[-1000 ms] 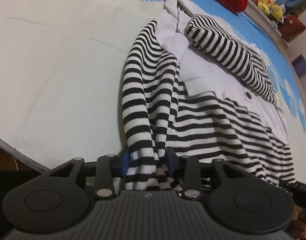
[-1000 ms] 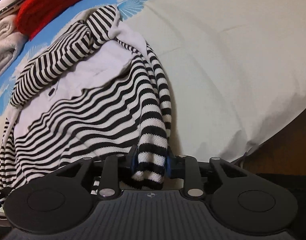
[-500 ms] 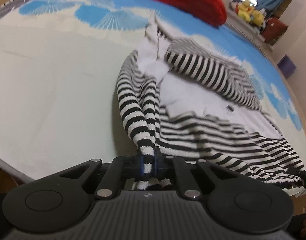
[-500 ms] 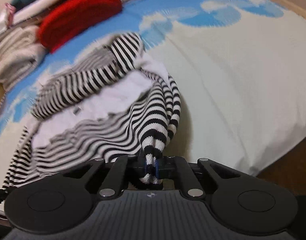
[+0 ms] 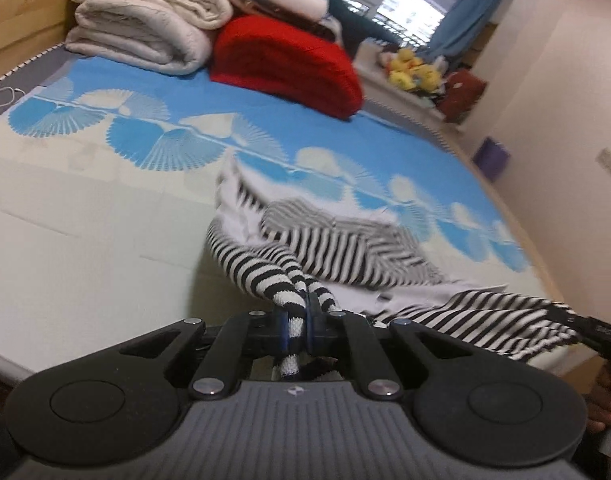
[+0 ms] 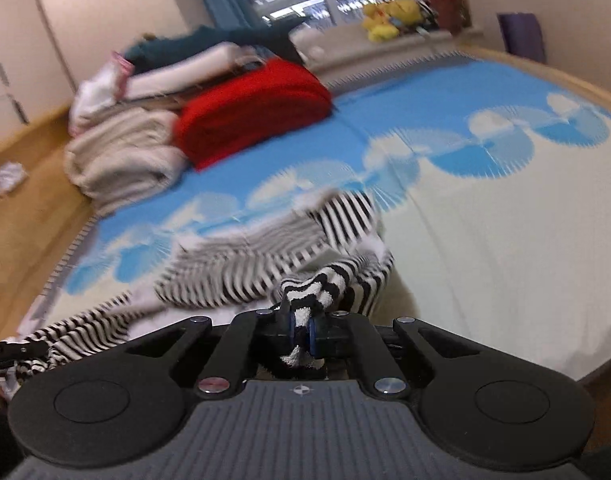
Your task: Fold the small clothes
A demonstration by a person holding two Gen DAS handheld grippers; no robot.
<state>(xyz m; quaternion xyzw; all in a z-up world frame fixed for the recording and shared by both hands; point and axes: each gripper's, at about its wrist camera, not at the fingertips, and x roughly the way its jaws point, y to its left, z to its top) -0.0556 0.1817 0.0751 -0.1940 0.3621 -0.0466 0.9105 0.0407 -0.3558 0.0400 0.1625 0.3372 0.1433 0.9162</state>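
Soft, light striped knit garment (image 5: 345, 248), limp and stretchy, sagging between two pinched points above the blue-and-cream bed cover (image 5: 85, 208); best taken at bunched hem corners, as here. On the left, left gripper (image 5: 295, 326) clamped on a gathered striped fold, angled downward toward the bed. Further right, right gripper (image 6: 301, 330) likewise pinched tight on its own bunch of fabric, tilted downward, far part of the garment draped on the bed.

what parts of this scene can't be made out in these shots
- Striped sweater: right wrist view, far half smeared by motion blur; stripes and collar unreadable.
- Sweater hem: left wrist view, hidden under the left gripper body.
- Right gripper: only a sliver enters the left view's right edge.
- Plush toys: too small to identify.
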